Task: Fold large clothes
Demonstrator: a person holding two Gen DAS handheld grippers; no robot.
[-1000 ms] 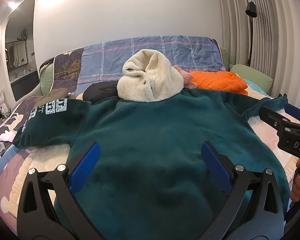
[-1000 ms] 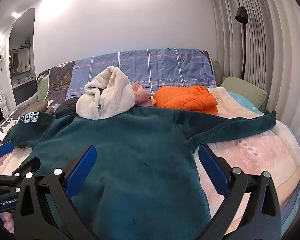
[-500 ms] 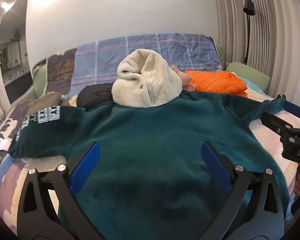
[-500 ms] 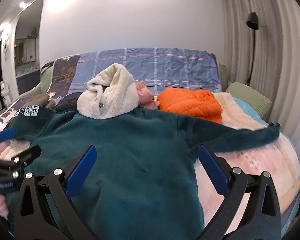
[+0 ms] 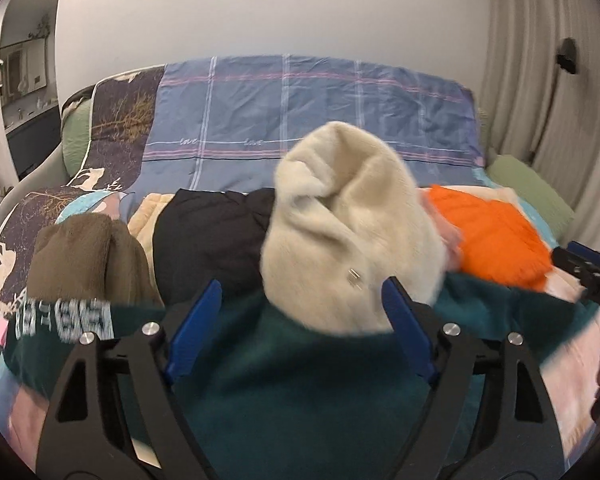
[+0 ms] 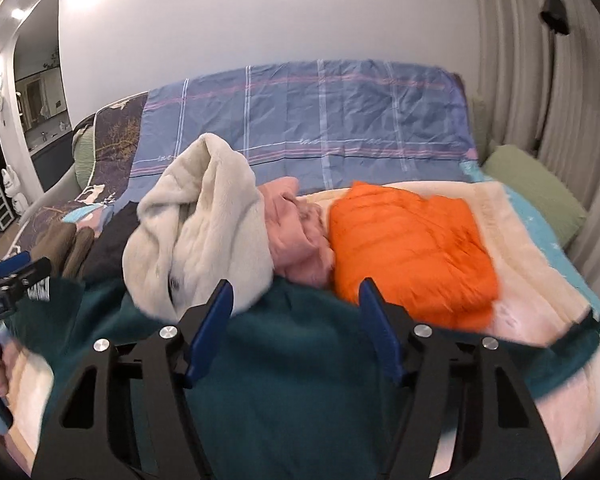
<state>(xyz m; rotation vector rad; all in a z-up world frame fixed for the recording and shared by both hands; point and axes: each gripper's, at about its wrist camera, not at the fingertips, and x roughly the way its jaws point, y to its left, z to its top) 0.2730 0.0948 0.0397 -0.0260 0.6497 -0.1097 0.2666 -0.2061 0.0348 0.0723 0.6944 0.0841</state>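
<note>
Two hand-held grippers hang over a dark green sweatshirt point(image 5: 300, 380) spread flat on the bed point(image 6: 540, 280). The left hand-held gripper point(image 5: 300, 324) has its jaws spread wide and holds nothing; the right hand-held gripper point(image 6: 296, 320) is likewise parted, somewhat less widely, and empty.

The garment lies below and ahead of both tools. Its long axis across the sleeves runs left to right: the printed left sleeve point(image 5: 60, 320) reaches toward the left side of the bed, the plain right sleeve point(image 6: 572, 344) toward the right side, its cuff close to the edge. The left tool is the nearer to the printed sleeve, the right tool to the plain one; a fold inward would probably start there, each side with its own tool.

At the collar end the room is tight. A cream fleece garment point(image 5: 348, 240) overlaps the neckline, with a black garment point(image 5: 216, 236), a brown garment point(image 5: 84, 256), a pink garment point(image 6: 296, 236) and a folded orange jacket point(image 6: 412, 252) ranged just behind. Bare blanket shows beside both sleeves. Motion blur obscures the fine edges.
</note>
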